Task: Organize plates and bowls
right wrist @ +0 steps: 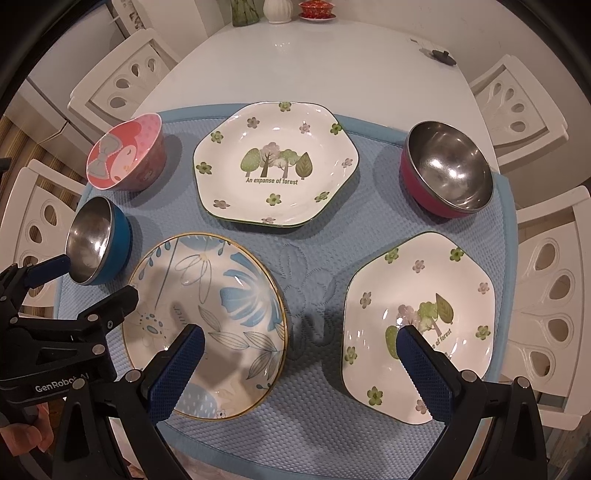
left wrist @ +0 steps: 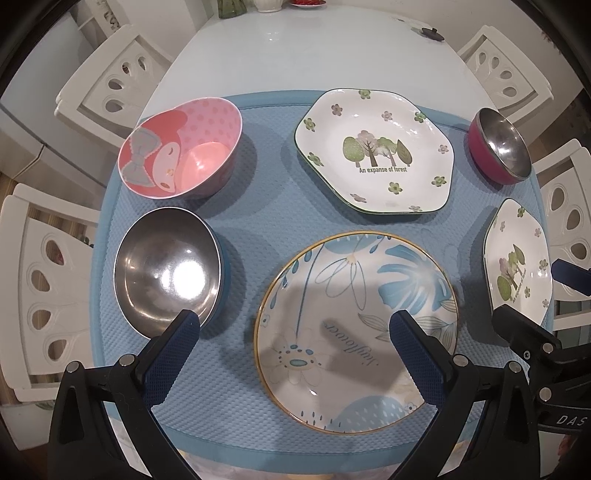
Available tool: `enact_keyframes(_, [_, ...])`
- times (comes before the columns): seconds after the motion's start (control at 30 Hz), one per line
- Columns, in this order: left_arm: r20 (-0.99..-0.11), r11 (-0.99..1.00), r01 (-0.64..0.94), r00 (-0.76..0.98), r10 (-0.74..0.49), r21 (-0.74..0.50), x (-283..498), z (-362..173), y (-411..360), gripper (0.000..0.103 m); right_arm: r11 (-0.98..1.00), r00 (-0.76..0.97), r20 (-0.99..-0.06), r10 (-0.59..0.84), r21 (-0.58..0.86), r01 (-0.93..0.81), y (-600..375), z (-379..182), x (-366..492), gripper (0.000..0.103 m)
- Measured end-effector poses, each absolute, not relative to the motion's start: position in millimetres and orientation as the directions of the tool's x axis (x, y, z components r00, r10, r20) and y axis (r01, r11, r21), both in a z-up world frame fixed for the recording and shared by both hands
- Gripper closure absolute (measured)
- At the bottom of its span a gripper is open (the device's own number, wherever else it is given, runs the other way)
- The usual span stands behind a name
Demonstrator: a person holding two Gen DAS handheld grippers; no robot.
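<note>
On the blue mat (left wrist: pixel 258 221) lie a round blue-leaf plate (left wrist: pixel 354 328) (right wrist: pixel 207 325), a far forest plate (left wrist: pixel 373 151) (right wrist: pixel 275 164) and a near-right forest plate (left wrist: pixel 517 262) (right wrist: pixel 417 325). A pink cartoon bowl (left wrist: pixel 181 147) (right wrist: pixel 125 155), a blue steel bowl (left wrist: pixel 168 267) (right wrist: pixel 98 245) and a magenta steel bowl (left wrist: pixel 500 146) (right wrist: pixel 447 175) stand upright. My left gripper (left wrist: pixel 295 328) hangs open above the round plate's near-left part. My right gripper (right wrist: pixel 301 338) is open over the mat between the round plate and the near forest plate. Both hold nothing.
The mat covers the near end of a white table (right wrist: pixel 314 62). White chairs (left wrist: pixel 110 81) (right wrist: pixel 546 295) flank both sides. A green vase (right wrist: pixel 243 11), a white jar (right wrist: pixel 277 11), a red dish (right wrist: pixel 317 9) and a small dark lid (right wrist: pixel 441 55) sit at the far end.
</note>
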State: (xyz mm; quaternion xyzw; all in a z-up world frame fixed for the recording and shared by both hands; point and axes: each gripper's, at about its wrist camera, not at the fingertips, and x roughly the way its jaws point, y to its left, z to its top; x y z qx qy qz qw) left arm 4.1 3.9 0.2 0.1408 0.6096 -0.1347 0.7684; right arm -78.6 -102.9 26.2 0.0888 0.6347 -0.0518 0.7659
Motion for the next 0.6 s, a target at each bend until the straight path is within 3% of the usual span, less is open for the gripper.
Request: enact_keyframes(0.6, [-0.975, 0.924, 0.379, 0.218, -0.037, 0.05, 6.9, -0.6, 3.2, 0.001, 0.979, 0.18, -0.983, 0.03, 0.065, 0.193, -100.9, 25.4, -76.6, 0.0])
